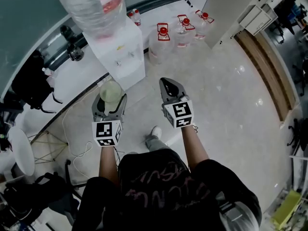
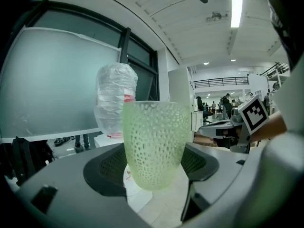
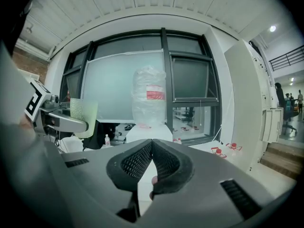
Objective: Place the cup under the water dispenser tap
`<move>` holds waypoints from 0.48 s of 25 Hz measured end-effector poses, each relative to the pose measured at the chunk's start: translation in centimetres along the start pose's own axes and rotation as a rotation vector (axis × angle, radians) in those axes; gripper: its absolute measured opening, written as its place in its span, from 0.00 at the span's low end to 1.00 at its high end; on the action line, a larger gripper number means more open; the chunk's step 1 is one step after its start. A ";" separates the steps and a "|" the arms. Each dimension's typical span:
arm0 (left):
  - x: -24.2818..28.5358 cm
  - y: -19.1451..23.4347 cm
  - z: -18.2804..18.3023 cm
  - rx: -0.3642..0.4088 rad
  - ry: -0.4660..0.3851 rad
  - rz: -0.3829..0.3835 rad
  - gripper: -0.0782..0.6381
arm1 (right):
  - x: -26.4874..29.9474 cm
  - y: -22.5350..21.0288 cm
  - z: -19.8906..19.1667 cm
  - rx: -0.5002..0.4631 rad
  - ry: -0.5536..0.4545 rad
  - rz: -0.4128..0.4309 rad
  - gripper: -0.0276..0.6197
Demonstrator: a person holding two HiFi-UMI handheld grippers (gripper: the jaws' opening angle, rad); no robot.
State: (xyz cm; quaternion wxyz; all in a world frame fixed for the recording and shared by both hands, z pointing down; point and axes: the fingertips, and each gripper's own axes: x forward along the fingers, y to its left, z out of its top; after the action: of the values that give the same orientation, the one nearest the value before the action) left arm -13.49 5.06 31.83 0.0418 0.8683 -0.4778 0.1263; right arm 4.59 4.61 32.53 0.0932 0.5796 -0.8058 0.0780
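Cup, pale green with a dimpled wall, is standing upright between the jaws of the left gripper, whose pads are pressing on its lower half from both sides. It is hanging in the air over the floor, just short of the white water dispenser, not yet under a tap. The right gripper is riding beside it with its jaws closed together on nothing, so it is playing no part in the hold.

Judging by this, the carry to the dispenser is the step in hand, and the placing is waiting to be done. The inverted water bottle is towering over the dispenser's front face, where the taps are showing only as small marks in the head view.

Next, the left gripper is needing to bring the cup level into the recess below a tap, keeping it upright, and set its base down before the jaws let go. Spare water jugs with red caps are standing on the floor beside the dispenser, well clear of the path.
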 end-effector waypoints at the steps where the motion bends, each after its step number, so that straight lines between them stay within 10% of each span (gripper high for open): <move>1: 0.6 0.0 0.2 -0.002 0.000 0.005 0.60 | 0.4 -0.5 0.0 0.001 0.001 0.005 0.06; 12: 5.1 -0.9 1.7 0.020 -0.002 -0.016 0.60 | 3.1 -3.9 0.4 -0.001 0.018 0.027 0.07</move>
State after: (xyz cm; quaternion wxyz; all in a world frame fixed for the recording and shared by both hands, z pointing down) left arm -9.84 1.09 31.57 0.0335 0.8726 -0.4697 0.1298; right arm 7.27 0.47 32.96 0.0994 0.5680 -0.8127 0.0841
